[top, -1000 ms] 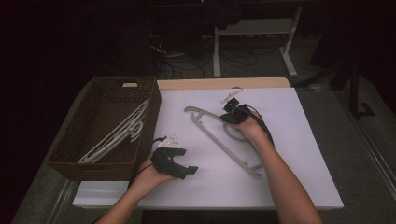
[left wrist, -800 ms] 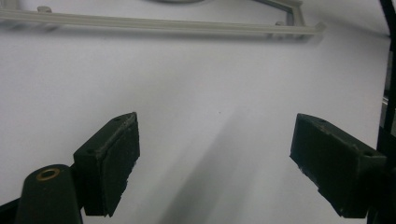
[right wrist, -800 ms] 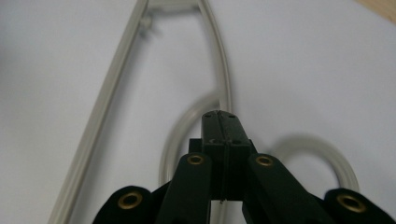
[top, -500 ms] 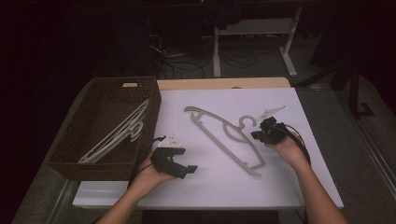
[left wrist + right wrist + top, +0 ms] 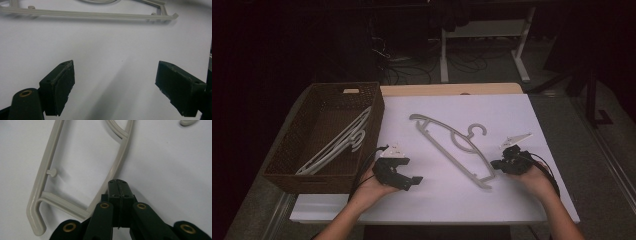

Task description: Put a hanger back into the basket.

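The hanger point(image 5: 452, 150) lay on the counter point(image 5: 512, 115). The right gripper point(image 5: 498, 164) pointed at it, jaws pressed together, empty. The left gripper point(image 5: 414, 181) waited, jaws spread. Next, it needed opening to grab.

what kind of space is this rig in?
Probably a lab or workshop set up for recording, not a home: a white work table in a dark room, cables on the floor, a bare desk frame behind. A wicker basket of hangers and one loose hanger look staged.
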`<action>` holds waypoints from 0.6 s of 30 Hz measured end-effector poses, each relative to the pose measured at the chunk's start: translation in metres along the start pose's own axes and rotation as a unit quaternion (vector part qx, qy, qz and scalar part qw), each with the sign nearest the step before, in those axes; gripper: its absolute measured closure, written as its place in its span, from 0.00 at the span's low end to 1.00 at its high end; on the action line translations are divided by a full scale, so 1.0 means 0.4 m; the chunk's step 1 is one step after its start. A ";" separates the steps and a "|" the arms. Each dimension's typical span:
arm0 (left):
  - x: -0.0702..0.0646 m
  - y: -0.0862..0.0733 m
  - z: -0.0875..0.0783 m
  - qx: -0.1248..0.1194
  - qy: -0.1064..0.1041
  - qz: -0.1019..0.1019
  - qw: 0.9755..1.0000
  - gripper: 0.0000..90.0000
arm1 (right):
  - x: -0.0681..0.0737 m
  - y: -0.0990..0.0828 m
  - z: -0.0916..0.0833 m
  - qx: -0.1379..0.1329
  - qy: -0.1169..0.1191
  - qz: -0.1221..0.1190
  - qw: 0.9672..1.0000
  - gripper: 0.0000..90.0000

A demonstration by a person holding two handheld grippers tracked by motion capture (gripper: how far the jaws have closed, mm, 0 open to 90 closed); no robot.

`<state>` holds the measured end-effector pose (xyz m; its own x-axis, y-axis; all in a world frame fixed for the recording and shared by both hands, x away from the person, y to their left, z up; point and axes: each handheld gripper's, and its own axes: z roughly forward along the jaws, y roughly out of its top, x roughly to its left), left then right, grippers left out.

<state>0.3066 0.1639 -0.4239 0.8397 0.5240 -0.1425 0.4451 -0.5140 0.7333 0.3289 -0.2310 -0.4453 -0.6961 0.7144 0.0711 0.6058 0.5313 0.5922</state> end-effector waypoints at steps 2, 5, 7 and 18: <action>0.001 -0.001 -0.001 0.000 0.001 -0.001 1.000 0.17 | 0.002 0.000 0.003 0.004 0.005 -0.002 1.000 0.99; 0.004 -0.001 -0.003 -0.001 0.002 -0.001 1.000 0.18 | 0.009 0.002 0.008 0.006 0.010 -0.007 1.000 0.99; 0.004 -0.001 -0.004 -0.002 0.003 -0.001 1.000 0.17 | 0.016 0.004 0.010 0.008 0.016 -0.012 1.000 0.99; 0.006 0.001 -0.008 -0.006 0.008 -0.004 1.000 0.17 | 0.130 0.047 0.044 0.006 0.102 -0.084 0.991 0.99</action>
<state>0.3080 0.1671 -0.4219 0.8315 0.5384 -0.1373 0.4475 -0.5025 0.7398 0.3109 -0.1761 -0.4446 -0.8499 0.5096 0.1339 0.4790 0.6413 0.5994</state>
